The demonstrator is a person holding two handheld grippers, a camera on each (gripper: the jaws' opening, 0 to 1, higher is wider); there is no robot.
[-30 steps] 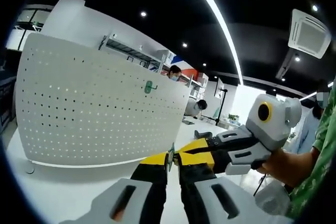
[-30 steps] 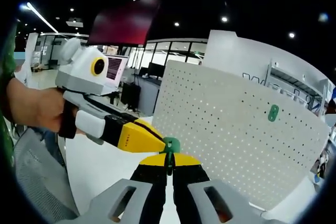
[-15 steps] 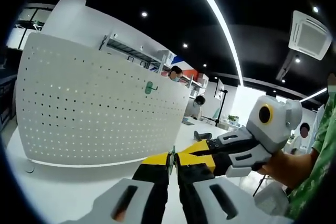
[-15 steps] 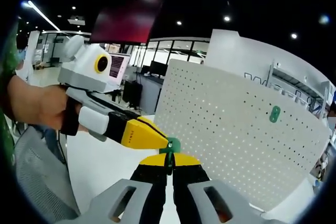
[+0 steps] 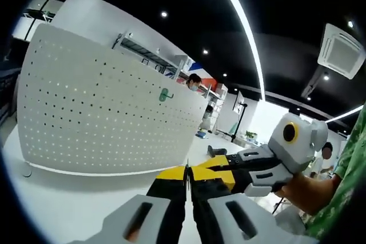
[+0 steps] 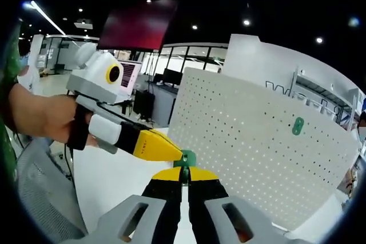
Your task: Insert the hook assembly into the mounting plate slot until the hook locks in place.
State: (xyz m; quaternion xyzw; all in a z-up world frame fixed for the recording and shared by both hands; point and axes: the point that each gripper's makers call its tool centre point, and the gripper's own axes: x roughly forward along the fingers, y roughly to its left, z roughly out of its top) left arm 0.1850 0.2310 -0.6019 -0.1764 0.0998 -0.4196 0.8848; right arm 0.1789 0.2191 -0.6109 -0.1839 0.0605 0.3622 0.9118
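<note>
Green hook assembly (image 6: 185, 159) sat pinched between the pressed-together yellow-tipped jaws of the right gripper (image 6: 184, 171), held in the air in front of the white perforated mounting plate (image 6: 257, 141) and apart from it. In the right gripper view the left gripper (image 6: 171, 154) came in from the left, gripped by a person's hand (image 6: 43, 119), and its yellow tip met the hook assembly at the same spot; its jaws looked pressed together there as well. In the left gripper view the left gripper (image 5: 187, 174) rose from the bottom with its jaws together on a thin green edge of the hook assembly (image 5: 187, 174), and the right gripper (image 5: 214, 167) reached in from the right, held by a hand (image 5: 300, 190) beside a green patterned sleeve (image 5: 343, 198). The mounting plate (image 5: 97, 112) stood upright on the white bench (image 5: 63, 198), and a second green hook (image 5: 164, 94) was already hanging near the plate's upper edge; the same hook (image 6: 298, 125) showed in the right gripper view. Behind the plate stood a person (image 5: 193, 82) near some shelving.
</note>
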